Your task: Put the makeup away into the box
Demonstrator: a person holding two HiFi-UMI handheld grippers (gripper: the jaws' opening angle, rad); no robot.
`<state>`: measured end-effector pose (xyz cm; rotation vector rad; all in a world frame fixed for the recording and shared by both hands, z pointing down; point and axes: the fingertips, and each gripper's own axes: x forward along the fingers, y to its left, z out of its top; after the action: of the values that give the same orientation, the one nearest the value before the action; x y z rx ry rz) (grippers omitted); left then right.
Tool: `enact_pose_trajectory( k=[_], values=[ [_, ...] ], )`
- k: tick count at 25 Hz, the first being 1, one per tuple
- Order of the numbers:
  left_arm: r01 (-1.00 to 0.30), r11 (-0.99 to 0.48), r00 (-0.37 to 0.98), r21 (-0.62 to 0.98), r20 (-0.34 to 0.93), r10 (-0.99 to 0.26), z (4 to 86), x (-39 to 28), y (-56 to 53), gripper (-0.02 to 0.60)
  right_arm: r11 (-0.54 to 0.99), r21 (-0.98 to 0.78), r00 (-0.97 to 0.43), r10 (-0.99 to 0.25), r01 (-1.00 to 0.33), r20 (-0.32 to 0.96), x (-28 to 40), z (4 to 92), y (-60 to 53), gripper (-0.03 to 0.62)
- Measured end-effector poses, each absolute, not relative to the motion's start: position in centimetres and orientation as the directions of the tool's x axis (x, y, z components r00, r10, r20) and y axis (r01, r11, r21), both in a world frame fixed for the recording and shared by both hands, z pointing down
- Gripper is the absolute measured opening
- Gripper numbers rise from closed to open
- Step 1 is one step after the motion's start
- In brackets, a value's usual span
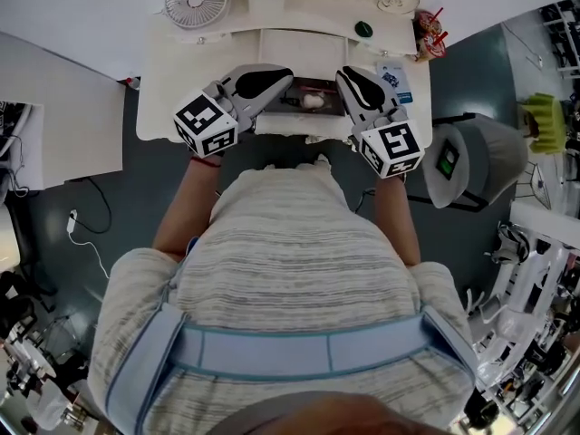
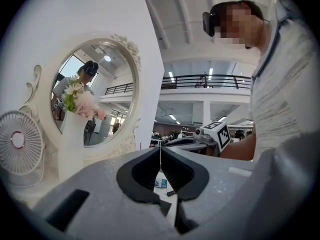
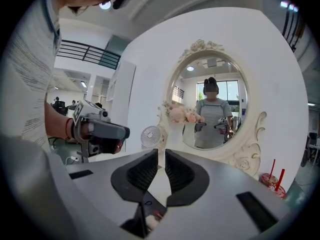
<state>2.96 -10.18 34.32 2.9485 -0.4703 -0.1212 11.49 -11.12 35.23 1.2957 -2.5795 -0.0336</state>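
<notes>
Left gripper (image 1: 285, 81) is closed on nothing; right gripper (image 1: 345, 73) stands a slit apart, empty; both hang level flanking the box (image 1: 317, 83), where a pale makeup piece (image 1: 313, 101) lies, so stowing seems finished.

The one white table (image 1: 163, 80) carries one round fan (image 1: 197, 0), one oval mirror (image 3: 214, 104), one bunch of pink flowers (image 3: 181, 115), one dark green round thing (image 1: 363, 29), one blue-and-white packet (image 1: 395, 78), one small white round thing (image 1: 312, 101) and one cup (image 1: 428, 42) with two red straws (image 3: 272, 168). There are two tongs, the left tongs (image 1: 285, 80) and the right tongs (image 1: 347, 78), each with one marker cube (image 1: 207, 123). One grey chair (image 1: 480, 157) stands beside the table.
</notes>
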Motion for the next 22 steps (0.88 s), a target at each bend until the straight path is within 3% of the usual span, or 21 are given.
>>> enact_pose_trajectory(
  k=[22],
  values=[
    [-0.253,-0.961,0.965,0.113,-0.047,-0.259,32.9,3.7,-7.7,0.015,0.62,0.061,-0.611,-0.783,-0.782,0.12,9.2,33.6,-8.4,0.009]
  ],
)
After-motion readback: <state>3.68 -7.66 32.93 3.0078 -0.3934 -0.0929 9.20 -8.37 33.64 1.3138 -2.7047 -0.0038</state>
